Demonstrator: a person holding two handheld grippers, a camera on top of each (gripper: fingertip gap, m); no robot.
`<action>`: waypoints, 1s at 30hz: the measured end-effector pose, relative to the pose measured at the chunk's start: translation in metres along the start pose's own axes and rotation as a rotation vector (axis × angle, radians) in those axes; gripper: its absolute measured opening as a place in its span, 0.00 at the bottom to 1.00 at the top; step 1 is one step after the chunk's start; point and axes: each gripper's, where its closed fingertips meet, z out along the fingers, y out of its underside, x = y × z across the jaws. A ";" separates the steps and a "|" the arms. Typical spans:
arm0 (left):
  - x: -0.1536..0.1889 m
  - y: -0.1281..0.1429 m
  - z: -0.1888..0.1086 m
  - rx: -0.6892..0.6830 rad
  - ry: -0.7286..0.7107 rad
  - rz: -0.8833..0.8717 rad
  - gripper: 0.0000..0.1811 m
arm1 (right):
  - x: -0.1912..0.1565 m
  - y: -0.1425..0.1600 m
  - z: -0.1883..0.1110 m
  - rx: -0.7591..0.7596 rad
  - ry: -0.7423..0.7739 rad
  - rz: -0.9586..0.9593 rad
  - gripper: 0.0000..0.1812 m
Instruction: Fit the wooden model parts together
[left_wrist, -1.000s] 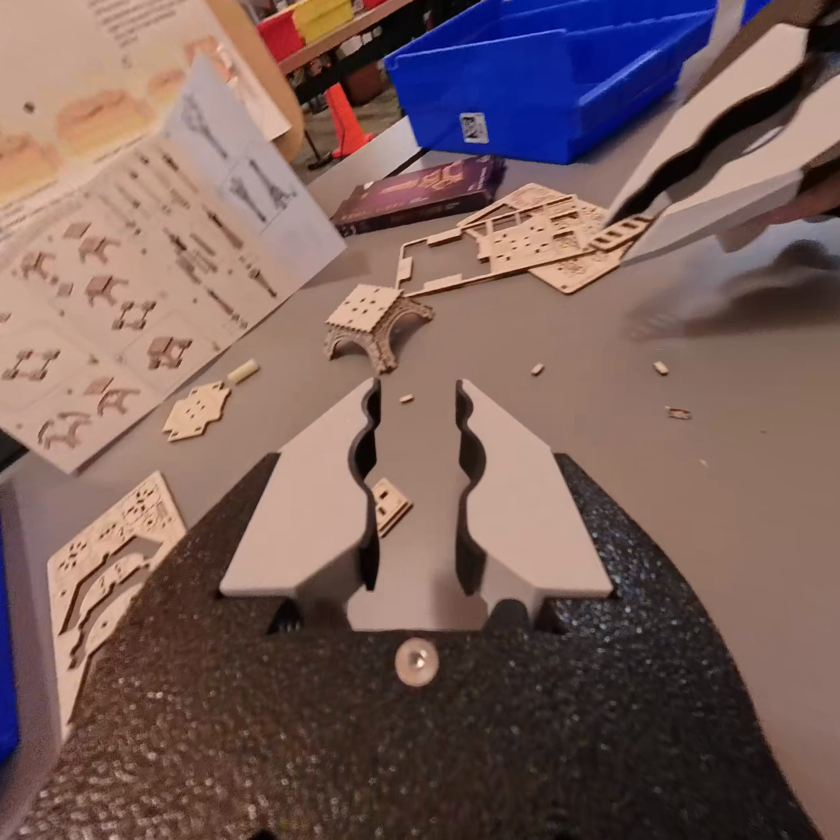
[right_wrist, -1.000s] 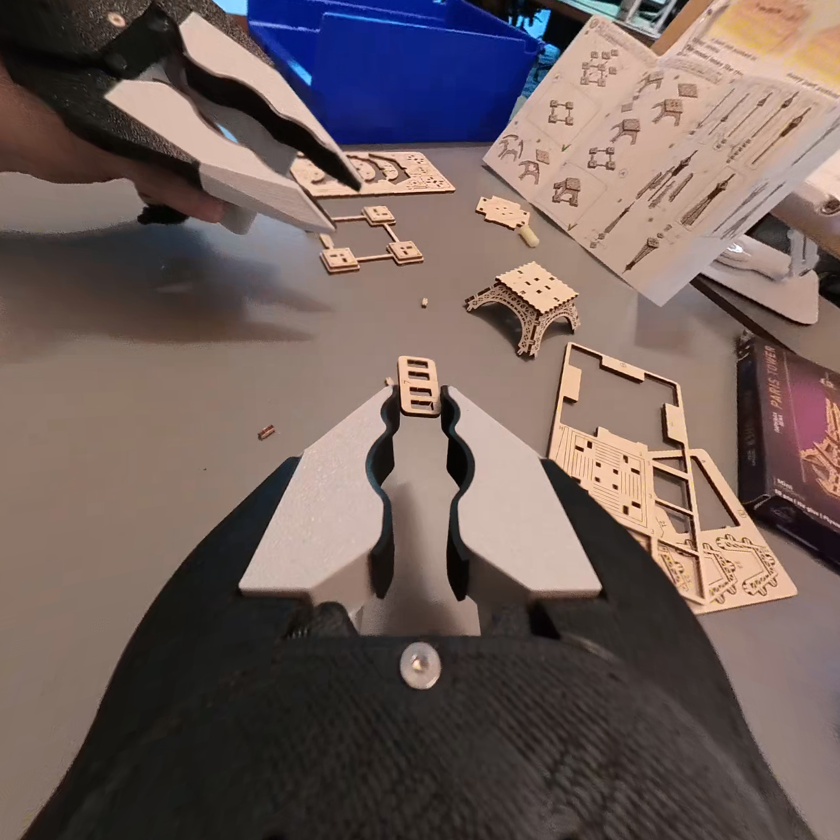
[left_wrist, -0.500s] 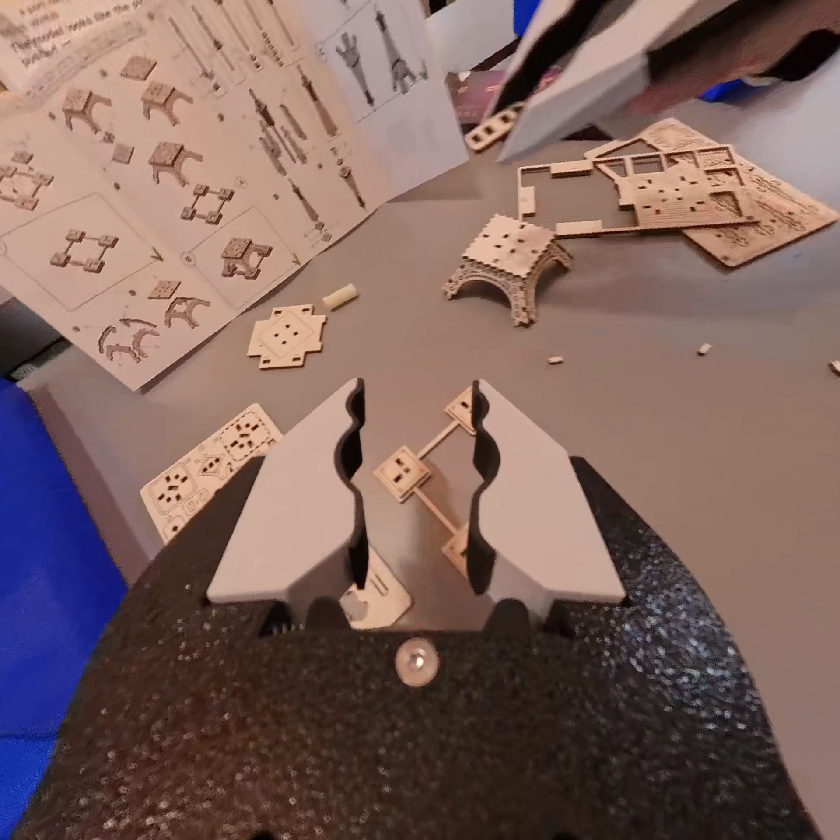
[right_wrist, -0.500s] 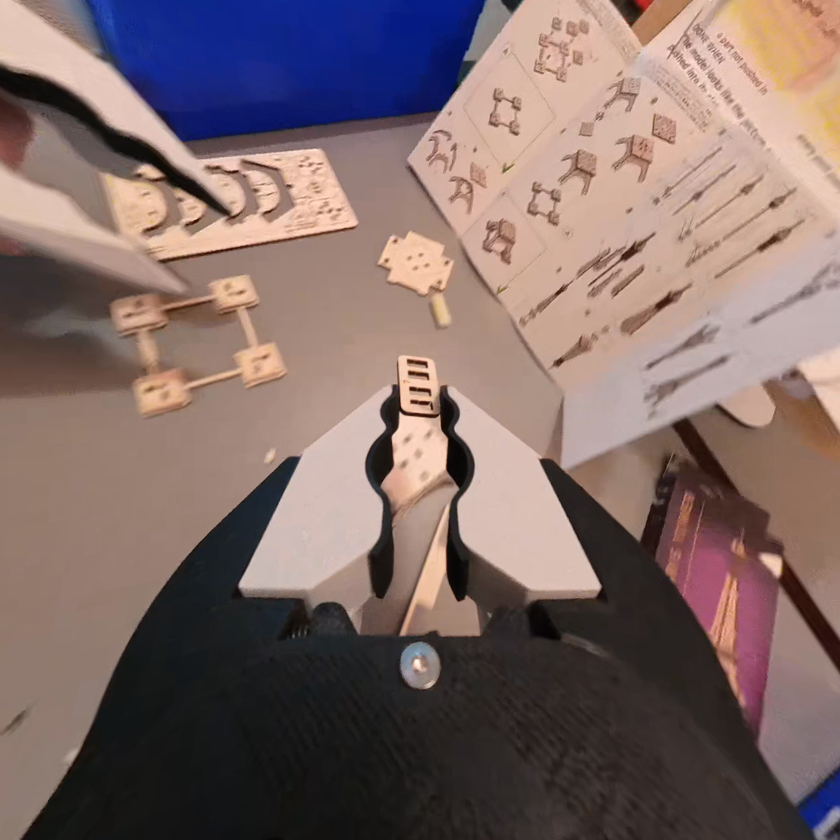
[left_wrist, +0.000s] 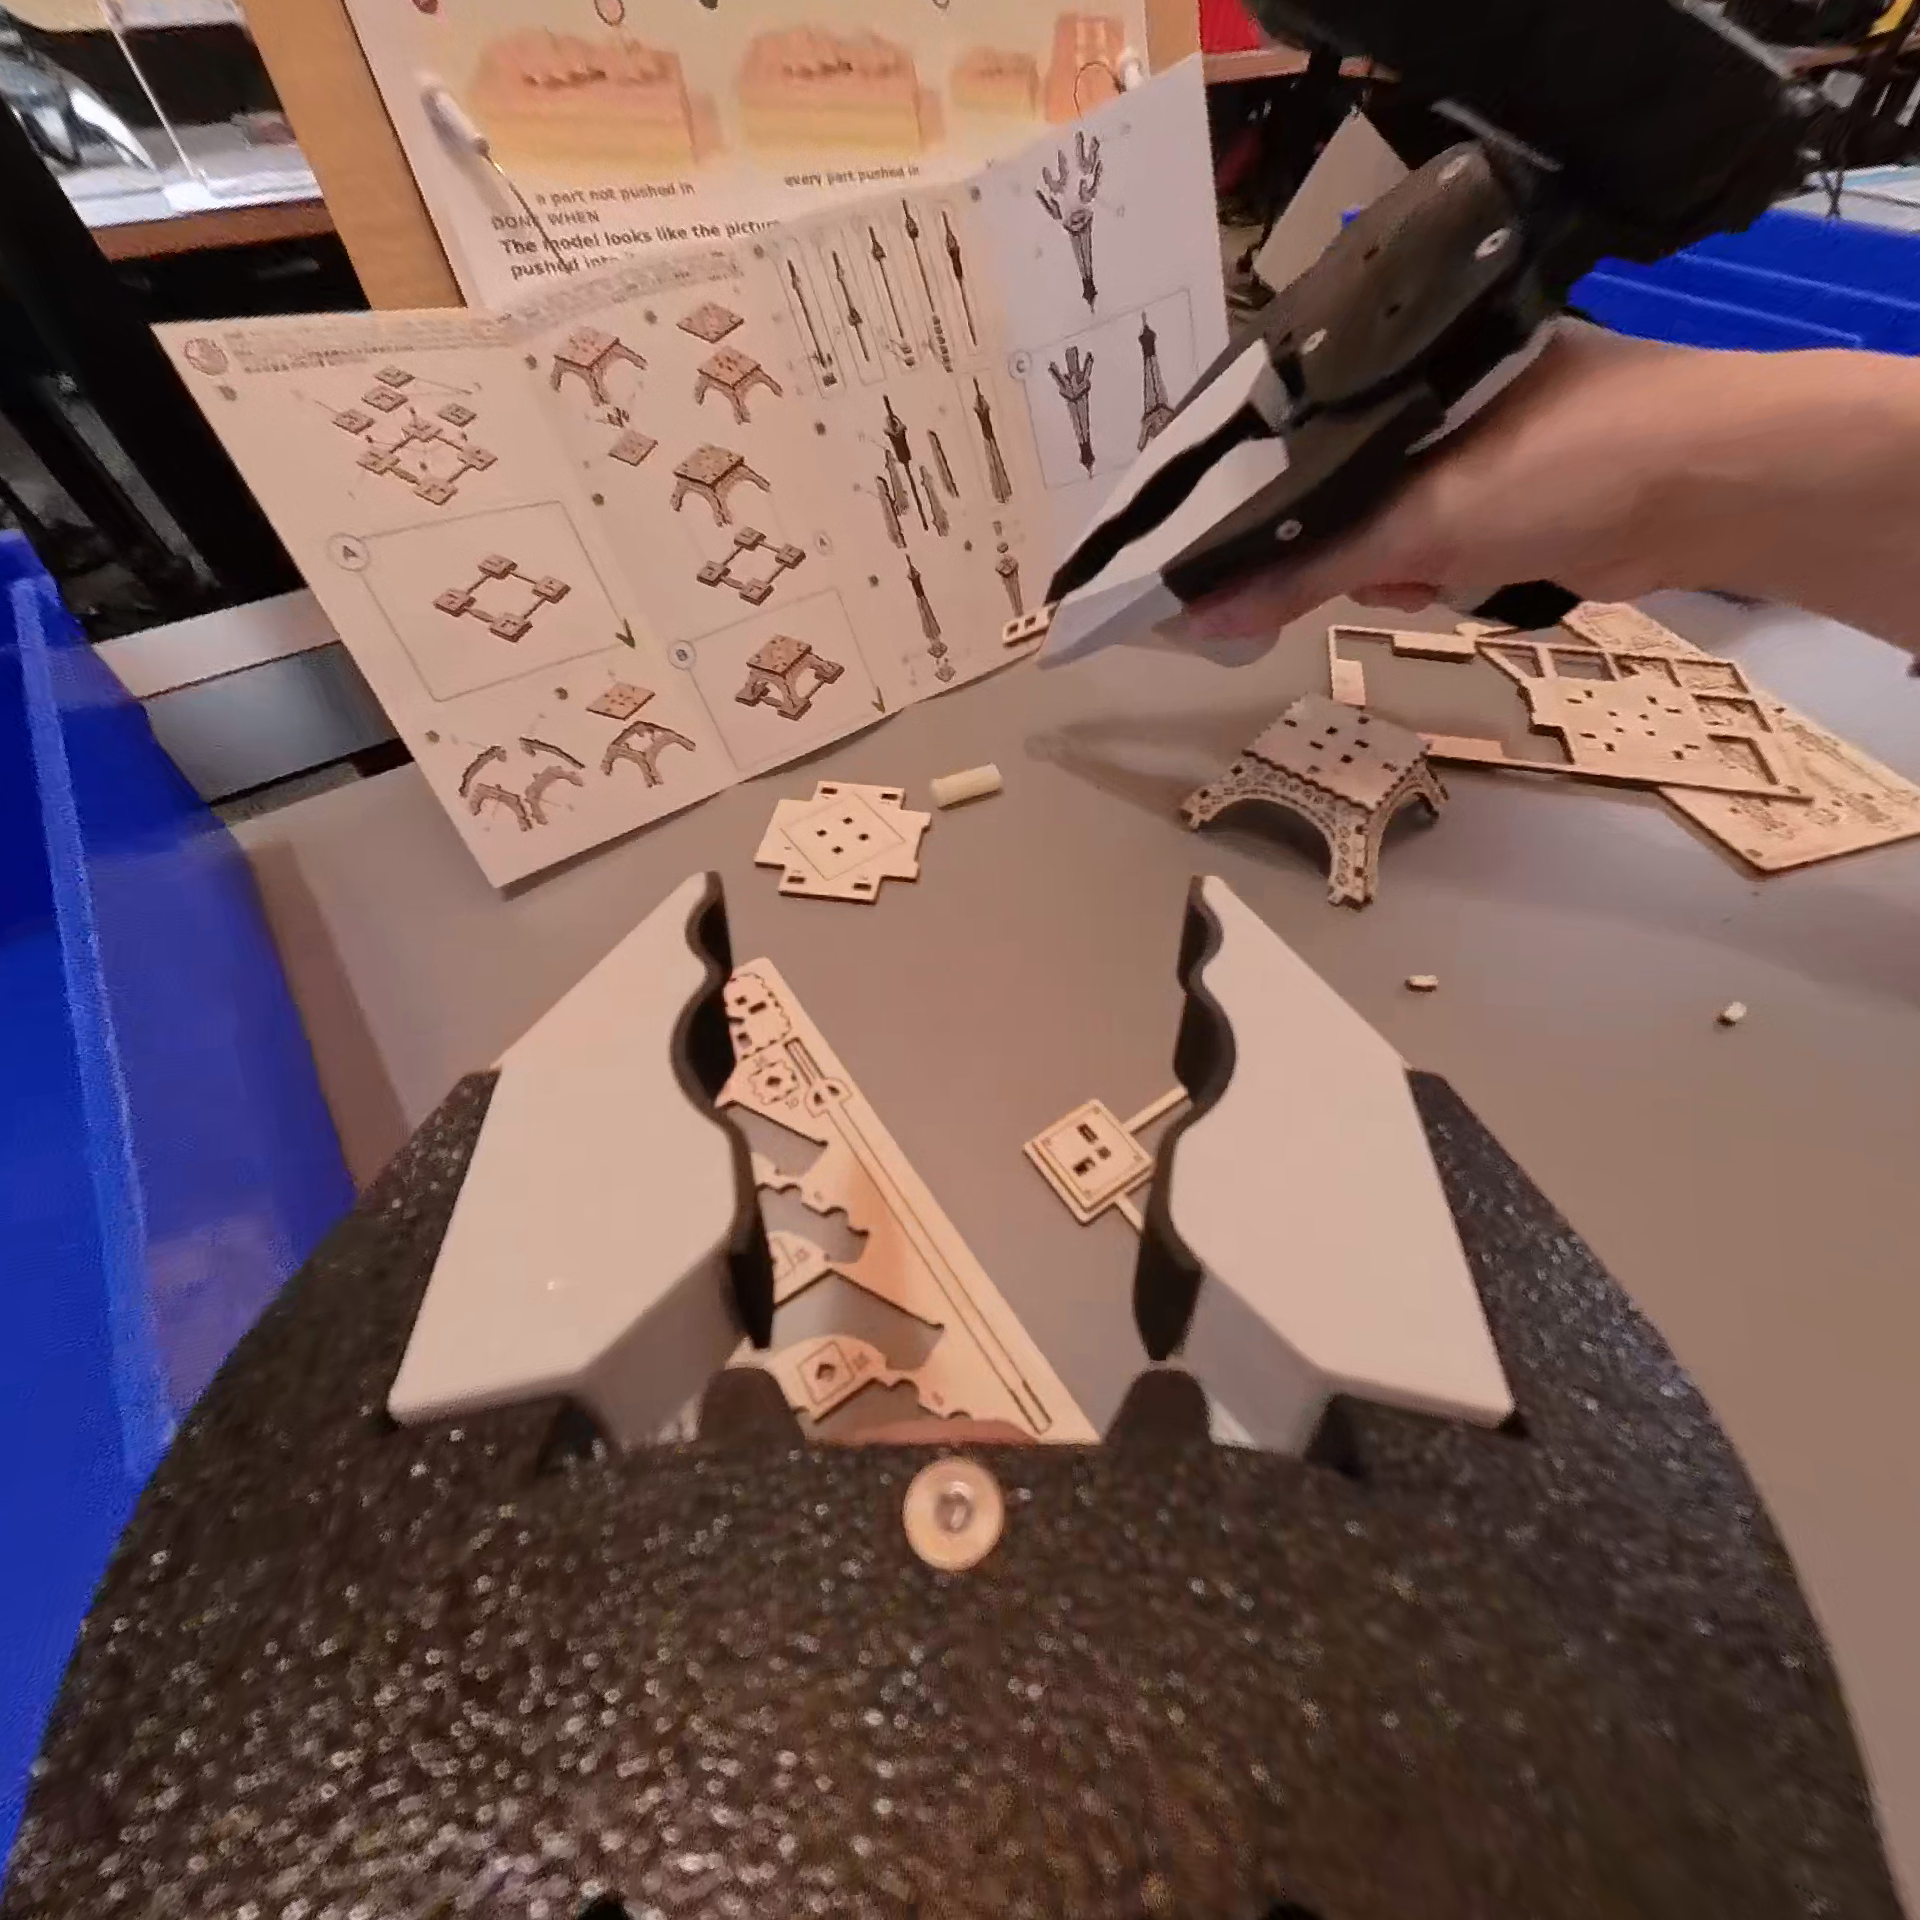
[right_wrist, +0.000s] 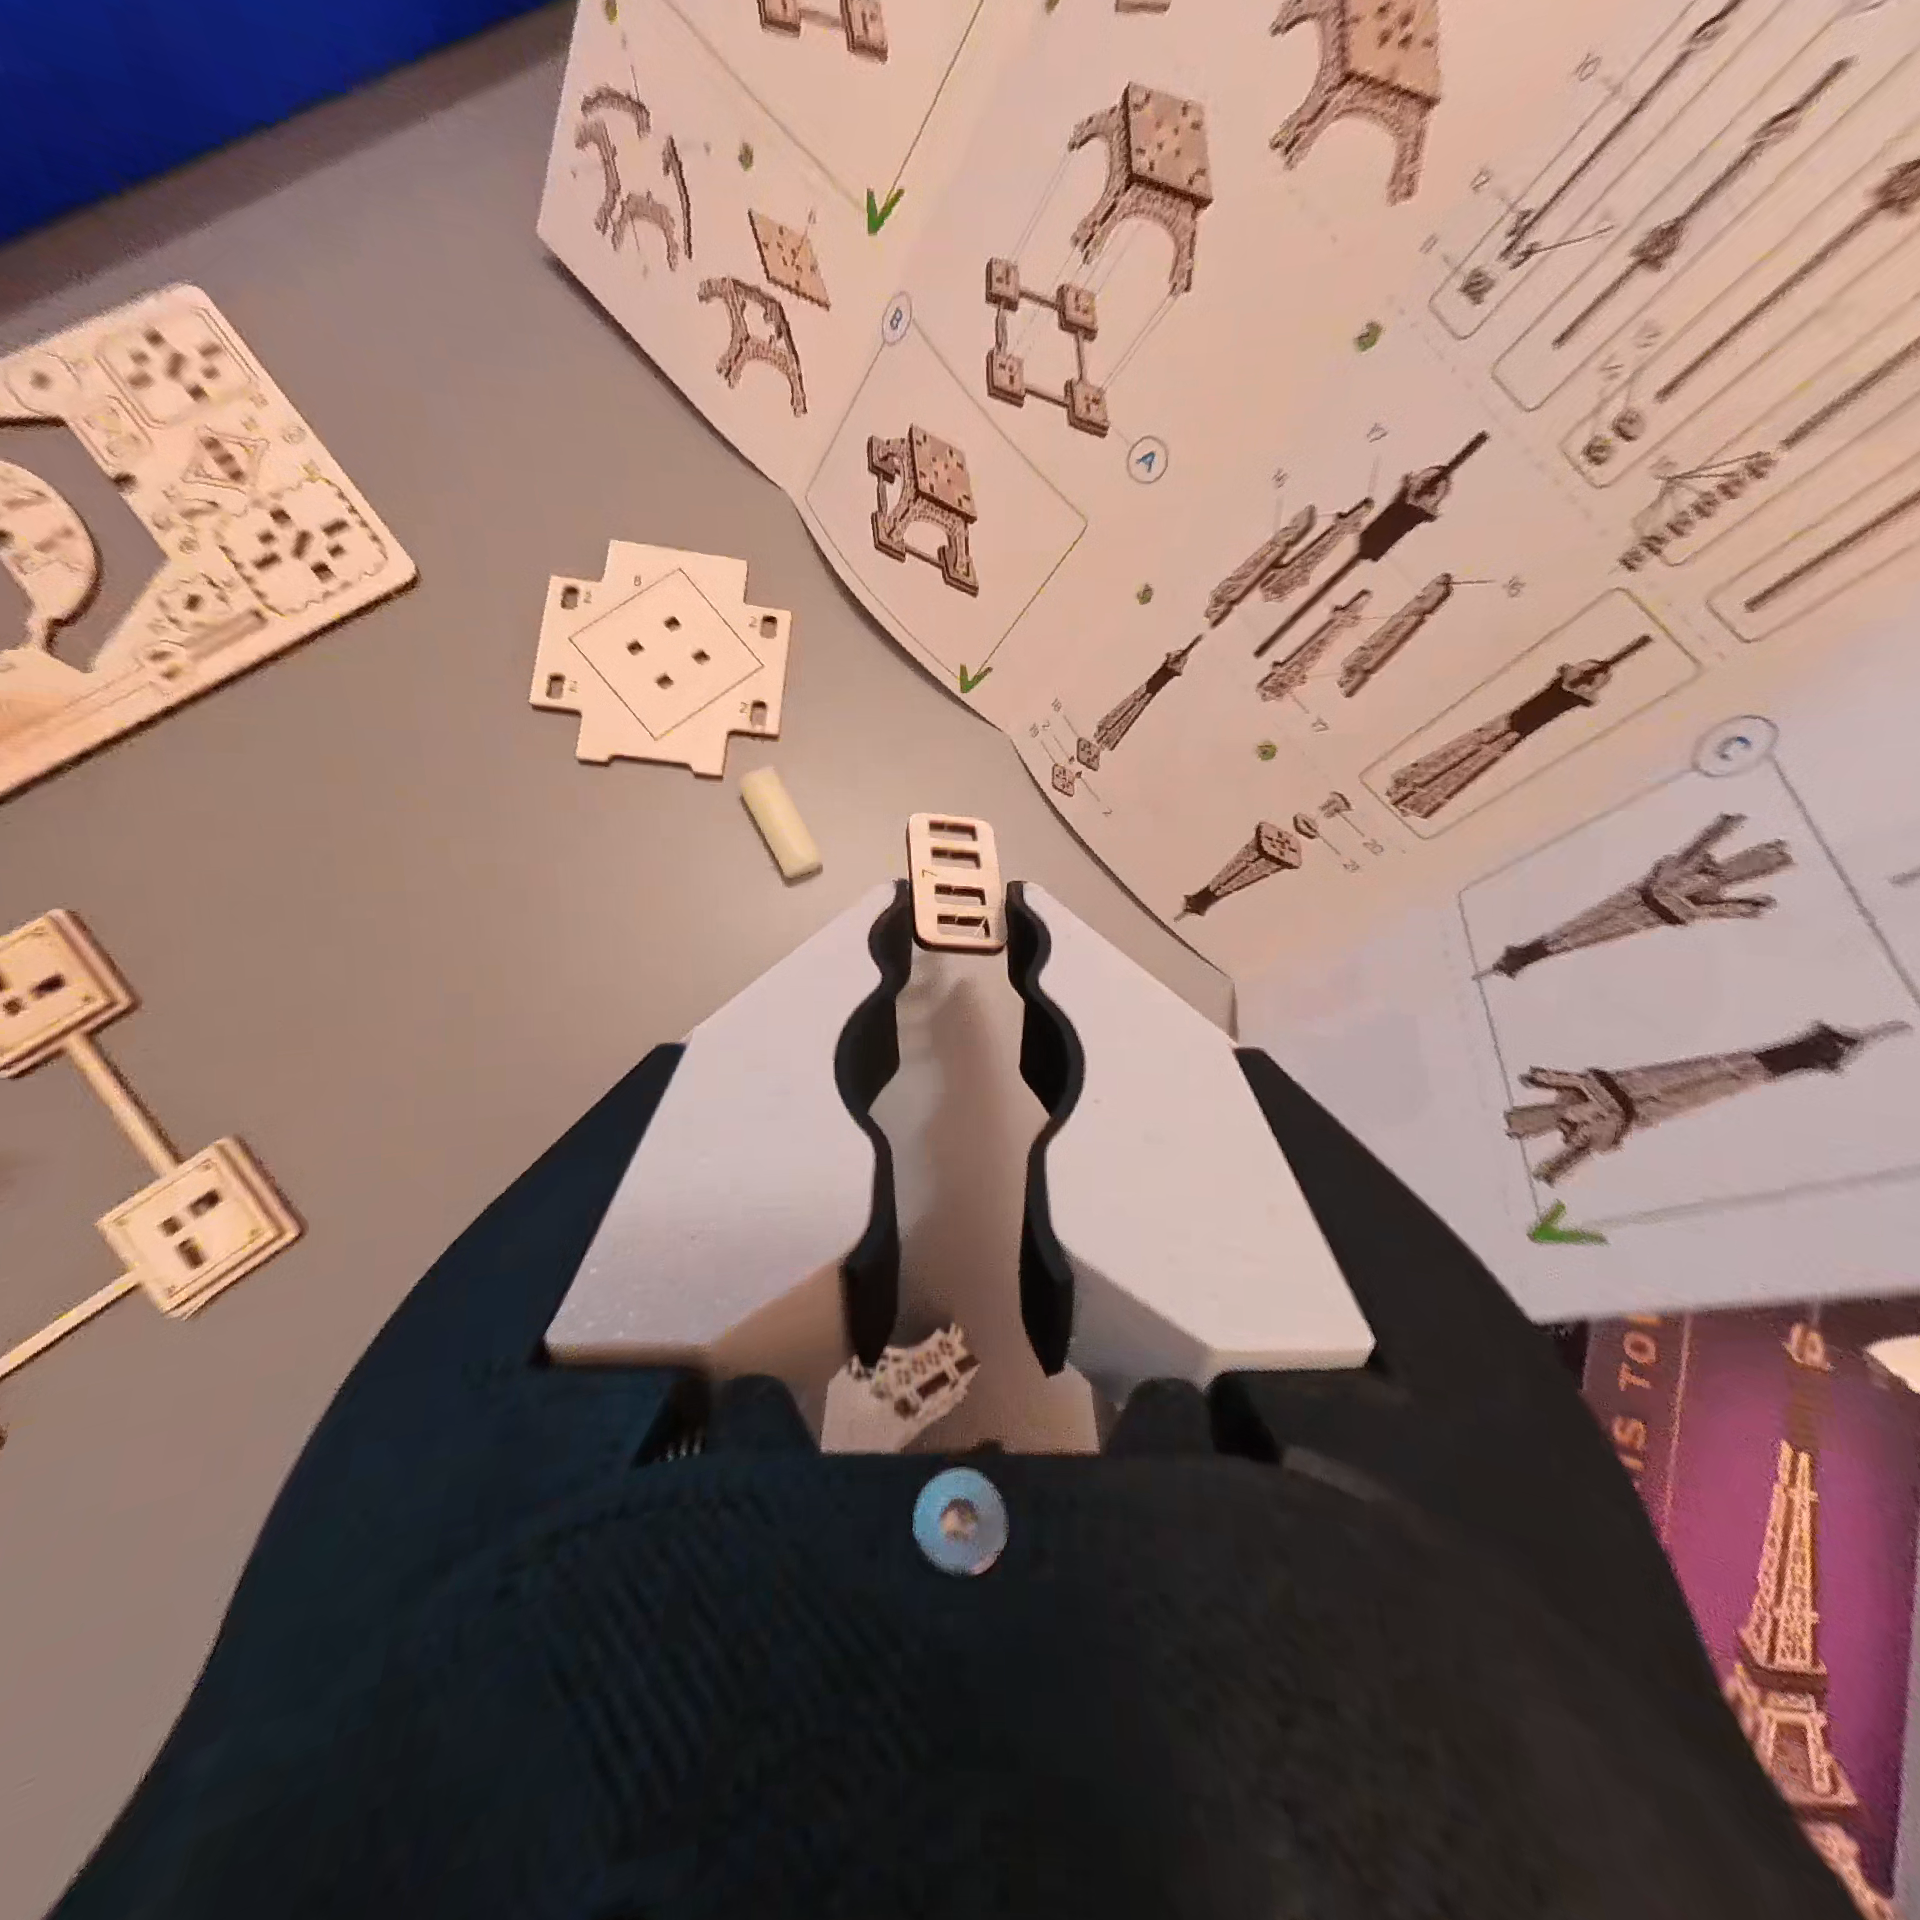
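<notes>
Your right gripper (right_wrist: 958, 902) pinches the small slotted strip (right_wrist: 957, 881) at its tips, above the table near the instruction sheet (right_wrist: 1351, 416). Your left gripper (left_wrist: 954, 914) hangs spread and empty over the square frame (left_wrist: 1091, 1158). Keep the strip level, and steady the receiving part before pressing.

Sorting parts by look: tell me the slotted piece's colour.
Pale wood slotted piece with four slots, clearest in right wrist view.

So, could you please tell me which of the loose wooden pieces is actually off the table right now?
The small slotted strip, pinched at the right gripper tips; the cross-shaped plate lies flat.
</notes>
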 end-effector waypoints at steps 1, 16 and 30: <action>-0.001 0.003 0.000 -0.002 0.000 0.010 0.46 | -0.001 0.002 0.006 -0.024 0.007 -0.021 0.09; 0.007 0.031 0.000 -0.151 0.011 0.054 0.44 | -0.012 -0.013 0.045 -0.079 0.028 -0.196 0.09; 0.003 0.028 -0.001 -0.129 0.000 0.038 0.42 | -0.054 -0.055 0.065 0.040 -0.122 -0.205 0.09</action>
